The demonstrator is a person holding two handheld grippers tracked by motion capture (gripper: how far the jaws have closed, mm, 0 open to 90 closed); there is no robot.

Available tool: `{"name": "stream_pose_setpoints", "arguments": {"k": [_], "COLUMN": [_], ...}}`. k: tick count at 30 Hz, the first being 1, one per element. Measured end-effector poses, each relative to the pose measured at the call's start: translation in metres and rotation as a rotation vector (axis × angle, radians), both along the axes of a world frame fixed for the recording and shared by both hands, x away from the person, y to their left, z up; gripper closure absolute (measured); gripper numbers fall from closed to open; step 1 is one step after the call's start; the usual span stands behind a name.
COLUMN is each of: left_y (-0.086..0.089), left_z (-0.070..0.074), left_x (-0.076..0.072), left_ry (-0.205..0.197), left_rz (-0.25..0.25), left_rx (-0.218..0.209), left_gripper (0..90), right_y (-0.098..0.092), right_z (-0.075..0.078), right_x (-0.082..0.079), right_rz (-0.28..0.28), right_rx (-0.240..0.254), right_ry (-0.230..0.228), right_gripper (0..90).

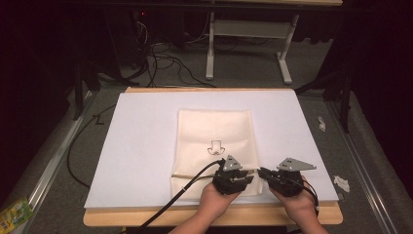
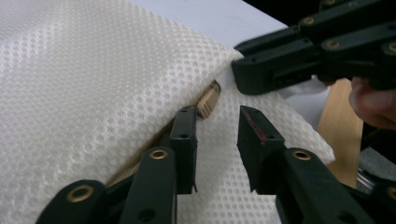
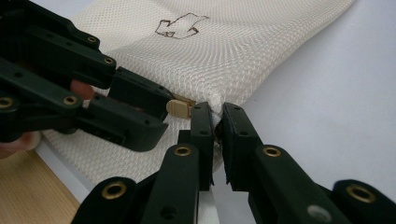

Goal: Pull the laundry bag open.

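A cream mesh bag [image 1: 214, 129] with a small black arrow mark [image 1: 214, 146] lies flat on the white board [image 1: 141, 146]. Its zipper [image 1: 195, 174] runs across the near end. My right gripper [image 3: 215, 109] is shut on the bag's edge beside the zipper's end, with mesh bunched between the pads. It comes in from the right [image 1: 262, 171]. My left gripper [image 2: 217, 114] faces it from the left [image 1: 249, 175], jaws apart over the mesh. The beige zipper pull [image 2: 209, 100] lies just past its left fingertip, level with the tips [image 3: 178, 108], and neither pad presses on it.
The board rests on a wooden table whose front edge [image 1: 146, 217] shows under the hands. Crumpled white scraps [image 1: 341, 183] lie at the right. A green packet [image 1: 12, 214] lies on the floor at the left; cables and a desk frame [image 1: 210, 48] are beyond.
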State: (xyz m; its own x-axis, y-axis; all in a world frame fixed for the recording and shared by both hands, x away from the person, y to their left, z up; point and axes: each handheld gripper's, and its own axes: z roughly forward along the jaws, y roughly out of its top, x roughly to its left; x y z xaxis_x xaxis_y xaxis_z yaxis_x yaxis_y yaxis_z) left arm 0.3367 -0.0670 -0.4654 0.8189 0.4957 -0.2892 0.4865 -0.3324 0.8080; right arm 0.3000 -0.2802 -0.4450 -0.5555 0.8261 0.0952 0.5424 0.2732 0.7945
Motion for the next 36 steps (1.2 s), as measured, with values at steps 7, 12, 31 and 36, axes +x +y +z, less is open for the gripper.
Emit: {"name": "stream_pose_setpoints", "arguments": {"k": [7, 12, 31, 36], "left_y": [-0.007, -0.008, 0.042, 0.052], "left_z": [0.0, 0.001, 0.001, 0.003], "left_x": [0.002, 0.001, 0.004, 0.0], "left_ry": [-0.01, -0.029, -0.017, -0.029], "left_rz": [0.03, 0.026, 0.07, 0.058], "left_rx": [-0.026, -0.029, 0.055, 0.077], "left_gripper": [80.6, 87.0, 87.4, 87.5], "right_y": [0.001, 0.0, -0.006, 0.006], "right_z": [0.001, 0.002, 0.001, 0.003], "right_x": [0.0, -0.001, -0.001, -0.005], "right_rz": [-0.001, -0.006, -0.015, 0.008], "right_rx": [0.005, 0.012, 0.006, -0.024], "right_ry": [-0.008, -0.014, -0.015, -0.035], "right_gripper": [85.1, 85.0, 85.5, 85.6]}}
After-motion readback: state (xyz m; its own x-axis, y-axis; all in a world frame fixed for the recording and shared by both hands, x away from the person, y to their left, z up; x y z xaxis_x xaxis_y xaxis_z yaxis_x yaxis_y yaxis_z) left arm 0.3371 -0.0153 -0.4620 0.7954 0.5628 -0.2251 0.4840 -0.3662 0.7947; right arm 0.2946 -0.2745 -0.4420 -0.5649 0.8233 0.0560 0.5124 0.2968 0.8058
